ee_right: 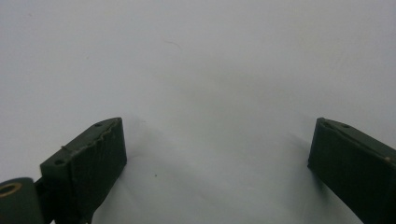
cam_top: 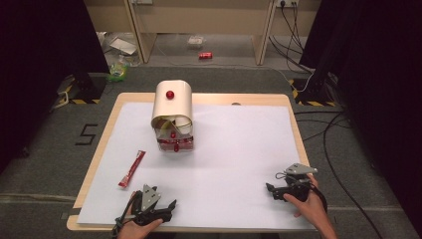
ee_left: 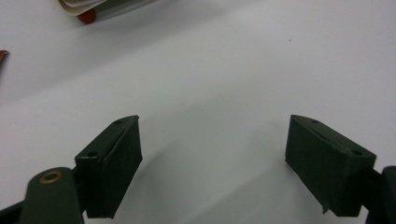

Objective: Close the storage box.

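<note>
In the high view, the left gripper [cam_top: 171, 204] and the right gripper [cam_top: 269, 187] are held low over the white sheet [cam_top: 239, 144] at the near edge of the table [cam_top: 110, 117], each in one hand, well apart from each other. A red sachet [cam_top: 132, 168] is seen ahead of the left gripper and a little to its left, near it but not touched; it is long, narrow and flat, and it lies slanted on the sheet. Farther ahead of the left gripper a cream container [cam_top: 172, 115] with a rounded top and a red knob [cam_top: 170, 94] is placed; its front is open, and the red and pale contents inside cannot be made out clearly. In the left gripper view, the jaws are spread wide with nothing between them, above bare white sheet [ee_left: 210, 84]. At the top left, beyond the left jaw, a corner of the container [ee_left: 93, 7] is cut off by the frame, and a small red tip of the sachet [ee_left: 2, 56] is seen at the left border. In the right gripper view, the jaws are also spread wide and nothing is held; plain white sheet [ee_right: 201, 70] is seen ahead of them.
</note>
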{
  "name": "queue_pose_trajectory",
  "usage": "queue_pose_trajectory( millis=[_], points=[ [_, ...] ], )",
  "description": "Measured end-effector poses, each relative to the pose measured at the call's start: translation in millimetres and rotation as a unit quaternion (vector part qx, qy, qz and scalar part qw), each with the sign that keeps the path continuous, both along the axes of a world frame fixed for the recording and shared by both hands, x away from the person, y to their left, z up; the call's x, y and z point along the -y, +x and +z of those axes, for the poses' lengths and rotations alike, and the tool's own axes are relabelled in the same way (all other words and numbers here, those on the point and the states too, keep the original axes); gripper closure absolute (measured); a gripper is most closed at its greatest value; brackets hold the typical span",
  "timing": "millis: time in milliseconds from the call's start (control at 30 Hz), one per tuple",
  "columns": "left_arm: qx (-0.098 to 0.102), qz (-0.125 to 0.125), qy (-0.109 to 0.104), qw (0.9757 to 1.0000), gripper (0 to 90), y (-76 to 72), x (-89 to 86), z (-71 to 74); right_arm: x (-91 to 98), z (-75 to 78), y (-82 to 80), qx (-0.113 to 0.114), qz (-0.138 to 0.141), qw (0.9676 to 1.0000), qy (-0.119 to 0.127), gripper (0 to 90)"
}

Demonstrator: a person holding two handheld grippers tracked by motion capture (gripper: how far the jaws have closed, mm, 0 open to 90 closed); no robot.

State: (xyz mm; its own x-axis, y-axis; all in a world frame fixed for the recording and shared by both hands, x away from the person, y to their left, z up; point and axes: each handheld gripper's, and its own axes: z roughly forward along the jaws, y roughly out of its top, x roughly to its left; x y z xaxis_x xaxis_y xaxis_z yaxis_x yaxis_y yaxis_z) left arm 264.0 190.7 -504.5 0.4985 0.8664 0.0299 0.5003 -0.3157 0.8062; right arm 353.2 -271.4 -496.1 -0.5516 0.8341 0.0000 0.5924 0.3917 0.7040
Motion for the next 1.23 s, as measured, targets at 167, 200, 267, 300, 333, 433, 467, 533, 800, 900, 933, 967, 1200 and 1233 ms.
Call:
queue_pose_trajectory(
  millis=[167,200,267,300,333,433,467,533,800,900,933,967,1200,1233],
  points=[
    [0.002,0.0,0.0,1.0,18.0,-4.9,0.0,-1.0,0.0,0.0,0.0,0.0,0.0,1.0,0.0,4.8],
    [0.001,0.0,0.003,1.0,18.0,-5.8,-0.1,-1.0,0.0,0.0,0.0,0.0,0.0,1.0,0.0,4.7],
    [0.002,0.001,0.007,1.0,17.5,-8.1,0.1,-2.4,-0.1,0.0,0.0,0.0,0.0,1.0,0.0,4.7],
    [0.001,0.002,0.004,1.0,17.7,-9.1,0.1,-2.7,0.0,0.0,0.0,0.0,0.0,1.0,0.0,4.8],
    [0.001,0.001,0.004,1.0,17.7,-10.1,0.0,-2.7,0.0,0.0,0.0,0.0,0.0,1.0,0.0,4.8],
    [0.001,0.003,0.0,1.0,17.6,-12.8,-0.1,-3.4,0.0,0.0,0.0,0.0,0.0,1.0,0.0,4.8],
    [0.001,0.004,0.0,1.0,17.6,-13.4,-0.5,-3.6,0.0,0.0,0.0,0.0,0.0,1.0,0.0,4.8],
    [0.0,0.011,-0.01,0.9999,17.7,-14.7,-0.9,-5.2,-0.1,0.0,-0.1,0.0,0.0,1.0,0.0,4.8],
    [0.01,0.014,-0.041,0.999,17.0,-17.1,-6.1,-12.2,-0.1,0.0,-0.1,0.0,0.0,1.0,0.0,4.8],
    [0.012,0.014,-0.043,0.9989,17.0,-17.4,-6.4,-12.9,-0.1,0.0,-0.1,0.0,0.0,1.0,-0.001,4.8],
    [0.012,0.014,-0.043,0.9989,16.9,-17.4,-6.5,-12.9,-0.1,0.0,-0.1,0.0,0.0,1.0,-0.001,4.8],
    [0.012,0.013,-0.043,0.9989,16.9,-17.5,-6.5,-13.0,-0.1,0.0,-0.1,0.0,0.0,1.0,-0.001,4.8],
    [0.013,0.013,-0.044,0.9989,16.9,-17.6,-6.7,-13.3,-0.1,0.0,-0.1,0.0,0.0,1.0,-0.001,4.8],
    [0.013,0.014,-0.044,0.9988,16.9,-17.6,-6.7,-13.3,-0.1,0.0,-0.1,0.0,0.0,1.0,-0.001,4.8]
  ],
)
